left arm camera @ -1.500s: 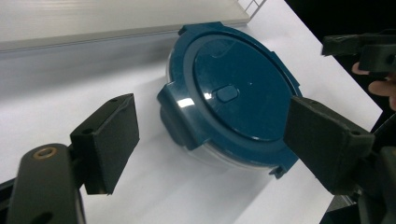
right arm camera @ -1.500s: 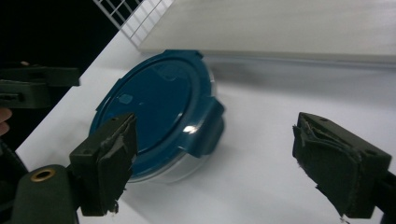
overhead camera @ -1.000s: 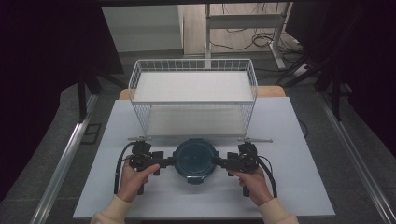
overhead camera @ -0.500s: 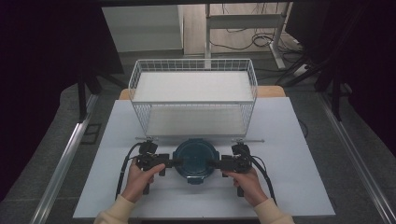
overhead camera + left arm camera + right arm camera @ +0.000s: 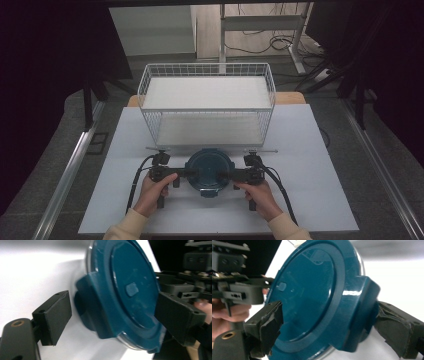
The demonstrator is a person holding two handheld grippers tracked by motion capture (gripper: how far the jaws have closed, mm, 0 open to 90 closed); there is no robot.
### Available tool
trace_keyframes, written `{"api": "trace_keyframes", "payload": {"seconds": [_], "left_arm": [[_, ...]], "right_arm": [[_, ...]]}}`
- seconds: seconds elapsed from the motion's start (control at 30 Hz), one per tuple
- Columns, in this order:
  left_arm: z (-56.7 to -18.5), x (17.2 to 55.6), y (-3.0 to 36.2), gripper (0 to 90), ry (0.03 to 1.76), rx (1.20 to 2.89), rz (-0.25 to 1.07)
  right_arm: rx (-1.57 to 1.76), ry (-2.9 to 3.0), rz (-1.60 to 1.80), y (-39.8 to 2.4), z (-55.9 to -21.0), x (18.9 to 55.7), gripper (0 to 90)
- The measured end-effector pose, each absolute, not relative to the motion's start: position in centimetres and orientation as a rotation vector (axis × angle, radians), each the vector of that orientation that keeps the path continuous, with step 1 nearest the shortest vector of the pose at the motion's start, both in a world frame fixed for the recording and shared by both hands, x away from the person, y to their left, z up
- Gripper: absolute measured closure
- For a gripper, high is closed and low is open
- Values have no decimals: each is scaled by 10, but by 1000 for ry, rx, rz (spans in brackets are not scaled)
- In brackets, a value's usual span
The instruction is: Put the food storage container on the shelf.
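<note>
- Left gripper [image 5: 186,173]: jaws straddle the left latch tab of the teal lid [image 5: 208,170]; one pad stands clear of the tab, so the grip is loose.
- Teal lid: on its container, resting on the white counter [image 5: 310,200], just in front of the wire basket [image 5: 207,107].
- Right gripper [image 5: 227,175]: jaws have just been opening, spread about the right latch tab, pads close against it.

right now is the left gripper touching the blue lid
Cannot tell. In the left gripper view, one jaw of the left gripper stands clear of the blue lid; the other overlaps its rim, and no contact or gap shows plainly.
</note>
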State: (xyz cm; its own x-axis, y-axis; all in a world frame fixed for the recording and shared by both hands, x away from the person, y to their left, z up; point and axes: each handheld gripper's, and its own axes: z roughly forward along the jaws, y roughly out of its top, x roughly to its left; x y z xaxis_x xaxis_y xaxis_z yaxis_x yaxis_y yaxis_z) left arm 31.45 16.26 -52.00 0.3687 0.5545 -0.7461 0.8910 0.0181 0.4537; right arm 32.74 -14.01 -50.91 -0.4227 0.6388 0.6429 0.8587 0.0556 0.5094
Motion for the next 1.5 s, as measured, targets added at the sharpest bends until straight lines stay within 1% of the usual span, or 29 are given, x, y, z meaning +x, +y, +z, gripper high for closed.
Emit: {"api": "trace_keyframes", "payload": {"seconds": [0.07, 0.17, 0.27, 0.33, 0.4, 0.47, 0.5, 0.53, 0.67, 0.9, 1.2, 1.5], "left_arm": [[-520, 314, 163, 156, 1307, 1658, -426], [-524, 316, 162, 164, 1306, 1651, -461], [-527, 317, 158, 169, 1313, 1657, -468], [-527, 316, 157, 198, 1318, 1666, -453], [-525, 316, 157, 223, 1332, 1665, -420], [-525, 316, 159, 250, 1339, 1658, -438], [-525, 316, 159, 256, 1339, 1658, -438], [-525, 316, 160, 259, 1343, 1657, -443], [-524, 312, 161, 281, 1356, 1632, -440], [-519, 304, 165, 347, 1336, 1620, -416], [-512, 294, 164, 374, 1307, 1660, -368], [-505, 286, 160, 402, 1290, 1652, -302]], "right_arm": [[-1531, -2088, -1301, -139, -509, 327, 99], [-1525, -2088, -1287, -136, -513, 327, 105], [-1538, -2089, -1275, -134, -516, 328, 107], [-1540, -2081, -1274, -134, -517, 328, 104], [-1540, -2077, -1278, -137, -516, 328, 148], [-1559, -2070, -1292, -140, -513, 327, 196], [-1559, -2070, -1292, -140, -513, 327, 196], [-1570, -2036, -1300, -143, -514, 327, 226], [-1597, -1965, -1310, -148, -515, 327, 284], [-1572, -1988, -1362, -151, -511, 318, 316], [-1579, -1991, -1392, -151, -508, 311, 327], [-1575, -2004, -1409, -154, -503, 304, 339]]}}
